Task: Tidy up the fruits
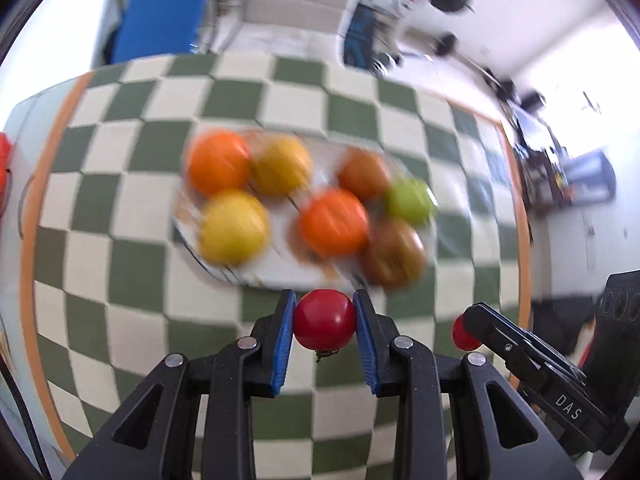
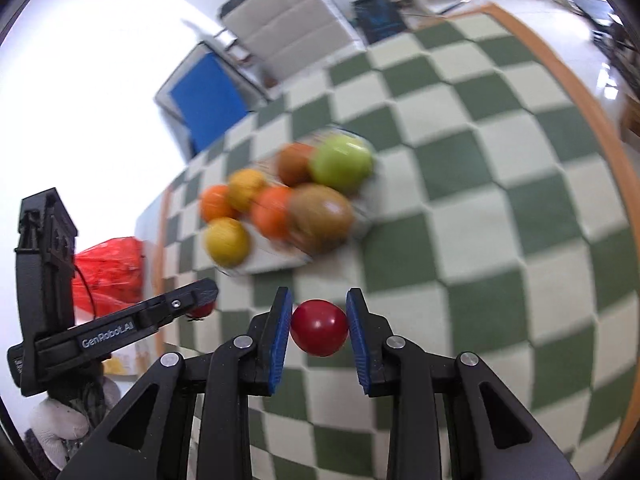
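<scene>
While fruits blur beyond, each tongs (image 1: 325,326) (image 2: 319,326) pinches a red tomato (image 1: 325,322) (image 2: 319,327).

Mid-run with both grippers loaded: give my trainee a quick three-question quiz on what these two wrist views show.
1. True or false: the left gripper is shut on a red tomato.
2. What does the right gripper hold? A) green apple B) second red tomato C) orange
3. How many green apples sit on the plate?

Key: 1 true; 2 B; 3 one.
</scene>
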The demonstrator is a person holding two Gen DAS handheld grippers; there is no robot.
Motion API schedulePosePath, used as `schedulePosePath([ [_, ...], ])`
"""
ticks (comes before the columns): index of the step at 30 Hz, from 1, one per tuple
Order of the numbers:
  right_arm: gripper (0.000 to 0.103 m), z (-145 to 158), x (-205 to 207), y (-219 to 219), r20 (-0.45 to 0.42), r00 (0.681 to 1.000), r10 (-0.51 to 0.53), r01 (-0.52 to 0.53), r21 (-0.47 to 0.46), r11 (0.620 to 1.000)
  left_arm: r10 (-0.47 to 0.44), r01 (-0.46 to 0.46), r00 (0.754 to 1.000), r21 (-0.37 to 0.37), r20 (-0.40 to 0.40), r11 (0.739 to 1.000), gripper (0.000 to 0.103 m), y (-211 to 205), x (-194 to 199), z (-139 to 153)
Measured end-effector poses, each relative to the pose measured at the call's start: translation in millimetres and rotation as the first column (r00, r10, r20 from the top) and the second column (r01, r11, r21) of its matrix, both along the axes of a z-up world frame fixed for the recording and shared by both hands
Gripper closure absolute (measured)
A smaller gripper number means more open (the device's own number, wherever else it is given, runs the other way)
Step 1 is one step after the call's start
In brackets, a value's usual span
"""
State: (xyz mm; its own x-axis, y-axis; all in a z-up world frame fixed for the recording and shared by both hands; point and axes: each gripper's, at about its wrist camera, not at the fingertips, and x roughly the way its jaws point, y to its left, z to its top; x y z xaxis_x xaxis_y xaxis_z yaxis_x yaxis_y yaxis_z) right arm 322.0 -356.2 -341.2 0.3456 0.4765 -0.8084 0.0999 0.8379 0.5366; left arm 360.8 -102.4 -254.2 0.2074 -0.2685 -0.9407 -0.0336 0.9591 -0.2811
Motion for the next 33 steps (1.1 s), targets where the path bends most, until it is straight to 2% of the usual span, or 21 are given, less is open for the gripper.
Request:
schedulePosePath([
  [3,0.072,6.1,54.0,32.4,0.014,0.997,0.076,-0.076,0.033,0.997,0.043,-0.043,0.999,-0.002,-0.005,0.999,0.076,22.9,18.2,0.2],
  [6,0.072,3.5,87.0,49.4,-0.006,0.994,0.113,-0.112,0.049,0.992,0.062,-0.062,0.997,-0.012,-0.051,0.998,0.076,28.7,33.8,-15.6],
  [9,0.072,-9.6,114.3,60.7,-0.053,0.99,0.134,-0.131,0.041,0.99,0.074,-0.079,0.991,-0.034,-0.114,0.996,0.076,28.2,51.7,-39.0],
  [13,0.07,-27.5,135.0,61.8,-0.117,0.984,0.136,-0.135,0.019,0.991,0.086,-0.096,0.98,-0.05,-0.181,0.994,0.074,30.3,68.3,-48.3],
  [15,0.05,-34.5,141.6,58.2,-0.148,0.981,0.125,-0.125,0.014,0.992,0.092,-0.104,0.979,-0.051,-0.184,0.993,0.072,32.3,69.2,-44.9],
  [17,0.038,-36.6,142.4,52.9,-0.15,0.981,0.119,-0.122,-0.009,0.993,0.096,-0.103,0.981,-0.035,-0.167,0.994,0.071,34.2,68.1,-39.3],
  [18,0.031,-34.8,142.4,51.5,-0.149,0.982,0.115,-0.119,-0.017,0.993,0.094,-0.097,0.984,-0.013,-0.15,0.995,0.064,34.9,65.4,-34.1],
  [22,0.02,-24.9,131.5,45.7,-0.138,0.984,0.114,-0.126,-0.08,0.989,0.086,-0.08,0.991,0.061,-0.101,0.995,0.034,38.3,53.1,-24.2],
  [23,0.016,-21.2,127.7,45.2,-0.129,0.985,0.114,-0.128,-0.102,0.987,0.082,-0.075,0.993,0.084,-0.081,0.994,0.031,38.9,48.8,-20.9],
  [25,0.009,-9.9,117.7,46.1,-0.111,0.988,0.109,-0.13,-0.204,0.97,0.069,-0.063,0.996,0.136,-0.047,0.989,0.014,38.7,37.0,-15.3],
  [27,0.005,2.9,104.9,49.8,-0.087,0.991,0.101,-0.124,-0.333,0.935,0.058,-0.052,0.998,0.189,-0.03,0.981,0.007,39.3,23.4,-12.2],
  [29,0.003,10.9,92.1,52.7,-0.078,0.992,0.097,-0.12,-0.406,0.906,0.054,-0.05,0.998,0.227,-0.011,0.973,0.007,41.0,8.6,-7.4],
  [33,0.003,27.5,63.7,58.2,-0.04,0.996,0.078,-0.088,-0.489,0.868,0.054,-0.068,0.997,0.277,0.058,0.959,0.003,44.2,-16.0,10.8],
])
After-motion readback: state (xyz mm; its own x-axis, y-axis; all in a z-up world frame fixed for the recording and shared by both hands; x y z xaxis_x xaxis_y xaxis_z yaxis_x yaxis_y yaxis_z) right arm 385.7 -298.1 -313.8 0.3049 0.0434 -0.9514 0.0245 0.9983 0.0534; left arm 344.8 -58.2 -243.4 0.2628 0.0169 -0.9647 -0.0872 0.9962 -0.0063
